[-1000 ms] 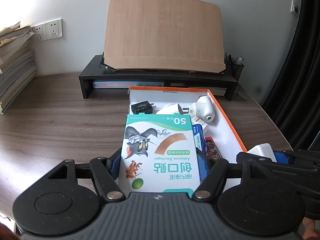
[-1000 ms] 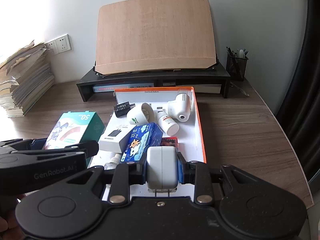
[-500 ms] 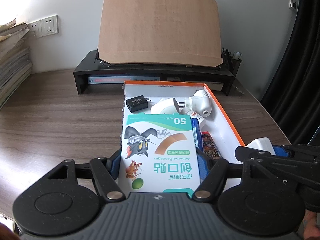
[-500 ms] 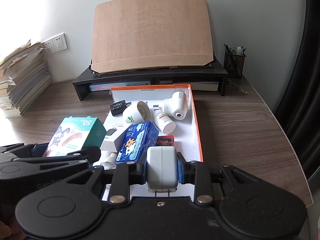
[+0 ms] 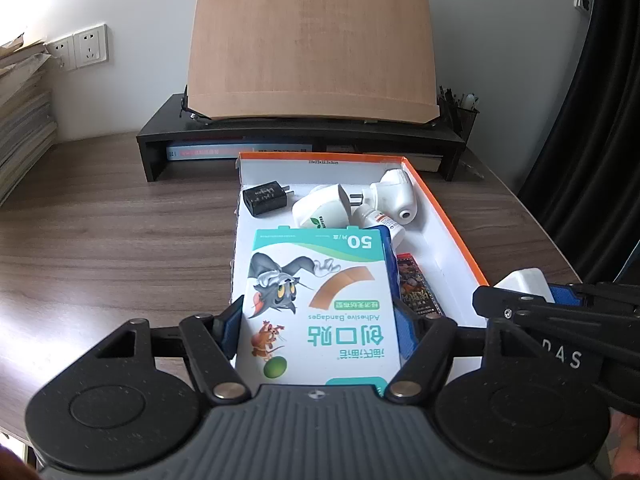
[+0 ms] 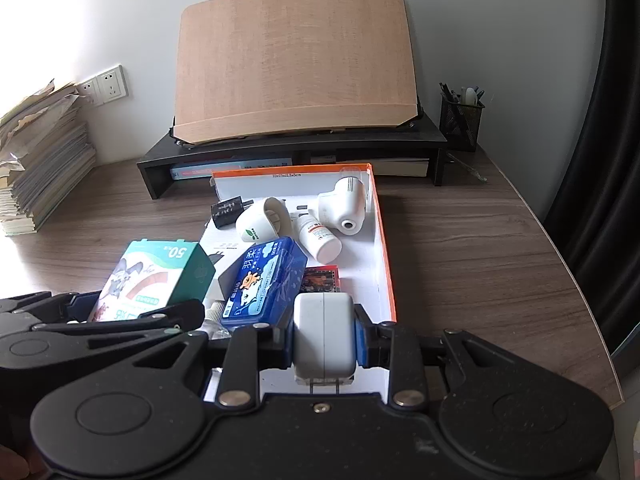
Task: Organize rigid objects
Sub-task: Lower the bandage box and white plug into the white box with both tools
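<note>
Left claw (image 5: 320, 328) is clamped on a bandage box (image 5: 320, 300), its blue pads pressing both long sides, held above the near end of the orange-rimmed tray (image 6: 386, 256). Right claw (image 6: 323, 340) is closed tight on a white charger (image 6: 323, 332), over the tray's near right corner. The tray sits mid-desk (image 6: 460, 264), holding a blue case (image 6: 264, 280), a bottle (image 6: 318, 238) and plugs.

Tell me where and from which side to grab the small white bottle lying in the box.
Grip the white bottle across its round body, coming from above. It lies on its side, and the plug-in unit and blue case crowd its sides, so a level approach looks blocked.
</note>
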Demonstrator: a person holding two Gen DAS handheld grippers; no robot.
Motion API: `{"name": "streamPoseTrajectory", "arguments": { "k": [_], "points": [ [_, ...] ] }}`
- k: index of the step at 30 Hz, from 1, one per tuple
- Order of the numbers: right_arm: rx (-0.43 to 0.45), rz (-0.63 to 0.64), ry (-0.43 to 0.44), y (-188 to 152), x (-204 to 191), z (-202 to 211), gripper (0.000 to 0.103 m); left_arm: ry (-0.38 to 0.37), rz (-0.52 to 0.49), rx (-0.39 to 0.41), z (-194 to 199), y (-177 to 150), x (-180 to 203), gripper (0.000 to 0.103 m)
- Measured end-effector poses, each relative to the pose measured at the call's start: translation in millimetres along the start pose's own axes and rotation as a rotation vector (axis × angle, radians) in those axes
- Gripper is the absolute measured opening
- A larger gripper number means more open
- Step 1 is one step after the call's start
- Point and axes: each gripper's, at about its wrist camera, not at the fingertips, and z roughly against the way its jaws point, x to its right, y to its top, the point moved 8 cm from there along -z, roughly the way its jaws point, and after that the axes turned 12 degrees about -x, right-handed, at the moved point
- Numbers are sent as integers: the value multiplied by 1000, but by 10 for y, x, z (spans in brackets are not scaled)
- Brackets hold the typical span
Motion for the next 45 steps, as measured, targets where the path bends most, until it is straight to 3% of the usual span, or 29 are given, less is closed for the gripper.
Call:
{"name": "streamPoseTrajectory", "arguments": {
  "k": [45],
  "points": [
    [-6, -4, -9, 61, 74, -94, 35, -7, 9, -12, -89, 22, 28, 71]
  ]
}}
